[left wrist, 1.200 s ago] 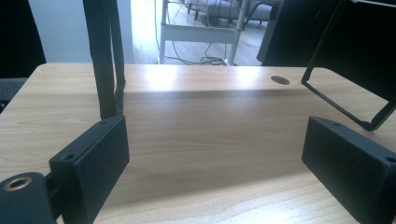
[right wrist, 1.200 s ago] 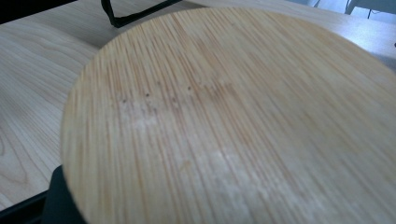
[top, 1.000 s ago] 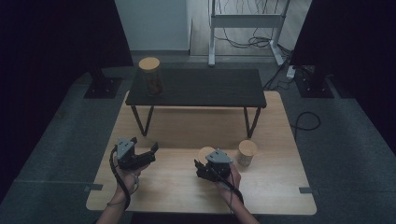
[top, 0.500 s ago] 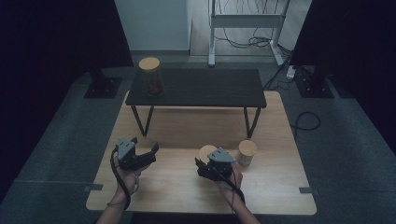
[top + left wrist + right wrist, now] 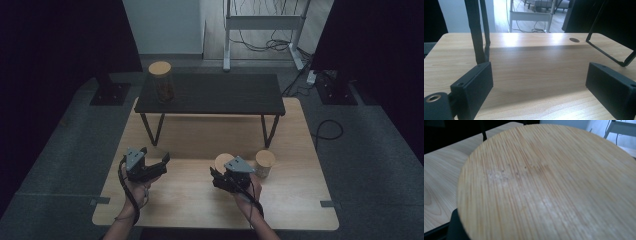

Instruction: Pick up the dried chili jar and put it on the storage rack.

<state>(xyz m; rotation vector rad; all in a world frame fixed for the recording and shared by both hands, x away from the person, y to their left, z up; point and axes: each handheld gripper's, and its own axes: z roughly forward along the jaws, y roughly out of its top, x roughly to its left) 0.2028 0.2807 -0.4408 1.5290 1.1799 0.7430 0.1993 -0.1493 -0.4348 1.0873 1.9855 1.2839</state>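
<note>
step: round bamboo lid [image 5: 549, 185] is held clamped in right hand-held gripper [image 5: 225, 176] above desk [image 5: 300, 210] | left hand-held gripper [image 5: 150, 167] — jaws wide, empty | next: lid is likely to be seated on open jar [image 5: 265, 163] — careful centring needed

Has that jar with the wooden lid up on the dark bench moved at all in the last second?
No. The jar stands at the same left end of the dark bench in the high view, no nearer its edge than before.
</note>
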